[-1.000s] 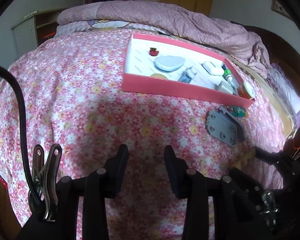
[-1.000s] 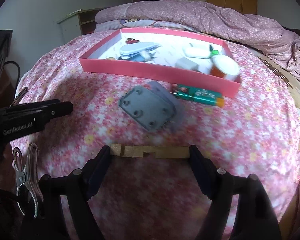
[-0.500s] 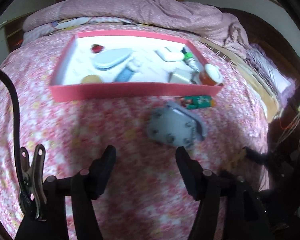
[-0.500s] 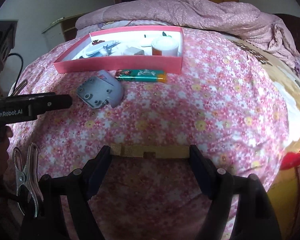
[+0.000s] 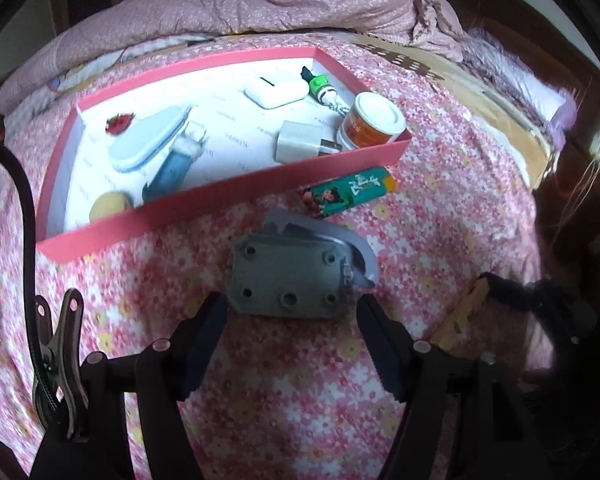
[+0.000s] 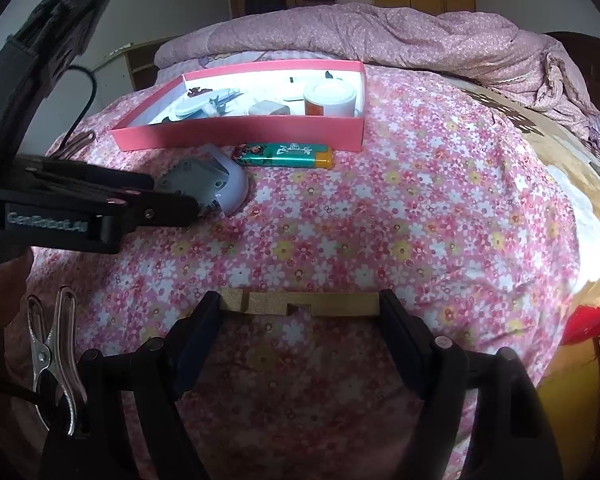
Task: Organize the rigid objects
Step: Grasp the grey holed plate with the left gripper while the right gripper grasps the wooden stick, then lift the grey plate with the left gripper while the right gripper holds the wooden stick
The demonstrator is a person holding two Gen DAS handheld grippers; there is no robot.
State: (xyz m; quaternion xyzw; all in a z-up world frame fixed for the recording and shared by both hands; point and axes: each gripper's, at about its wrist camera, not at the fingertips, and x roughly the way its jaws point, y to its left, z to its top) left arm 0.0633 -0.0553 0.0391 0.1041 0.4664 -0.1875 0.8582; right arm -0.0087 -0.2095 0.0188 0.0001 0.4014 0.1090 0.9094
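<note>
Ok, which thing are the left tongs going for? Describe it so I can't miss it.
Find the pink tray on the floral bedspread. Just outside its near wall lie two things; skip the green lighter. Yours is the grey plastic plate with round holes.

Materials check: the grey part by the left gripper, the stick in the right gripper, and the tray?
Grey part: looks like matte moulded or printed plastic, with uniform colour and recessed screw holes. Stick: looks like bare pale wood, yellowish, with notches cut in one edge. Tray: probably cardboard, thin straight pink walls, white inside; could be thin plastic.
</note>
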